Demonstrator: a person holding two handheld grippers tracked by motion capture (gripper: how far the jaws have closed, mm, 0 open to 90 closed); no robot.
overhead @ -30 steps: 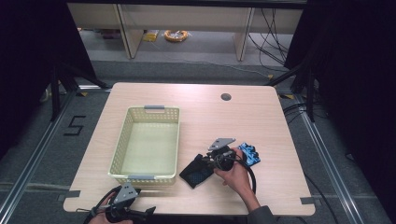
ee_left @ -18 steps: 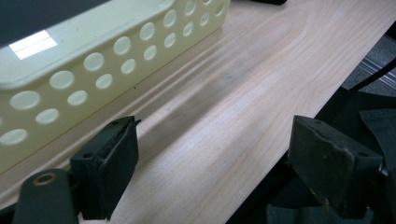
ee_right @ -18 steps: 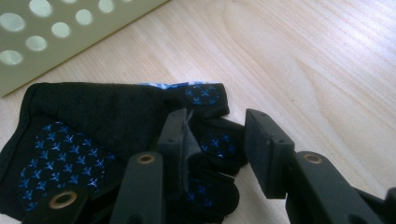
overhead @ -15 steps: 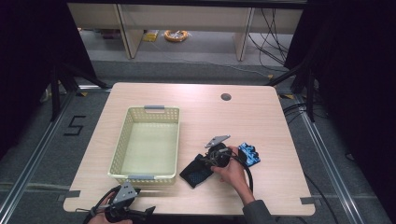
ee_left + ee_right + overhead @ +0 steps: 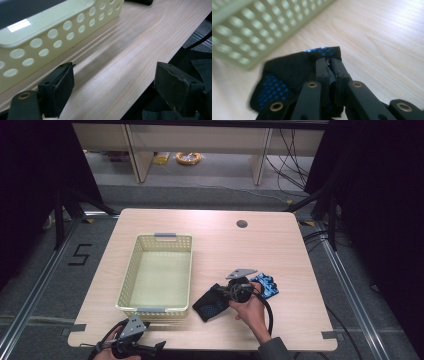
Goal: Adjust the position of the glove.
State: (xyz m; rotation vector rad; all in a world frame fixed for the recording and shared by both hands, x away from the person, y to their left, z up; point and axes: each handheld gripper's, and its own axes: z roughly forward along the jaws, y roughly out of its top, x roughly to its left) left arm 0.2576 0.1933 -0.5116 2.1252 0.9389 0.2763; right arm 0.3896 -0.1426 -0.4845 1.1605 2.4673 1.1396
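A black glove with blue grip dots point(image 5: 209, 307) lies on the wooden table point(image 5: 220, 245), just right of the basket's near corner. My right gripper point(image 5: 223, 296) reaches it from the right. Its jaws have just been closing and now pinch a fold of the glove point(image 5: 287, 72) between the pads of the right gripper point(image 5: 329, 66). A second, blue glove point(image 5: 266, 286) lies behind that hand. My left gripper point(image 5: 150, 349) sits at the table's front edge below the basket. The left gripper point(image 5: 113, 87) is open, with bare wood between its jaws.
A pale yellow perforated basket point(image 5: 165, 236) stands left of centre, and I see nothing inside it. Its wall point(image 5: 50, 32) is close to the left jaws and also near the held glove point(image 5: 249, 32). A round cable hole point(image 5: 242, 224) sits at the back right.
The right gripper's jaws have closed onto the black glove, with the hand barely shifting. The left gripper has stayed where it was.
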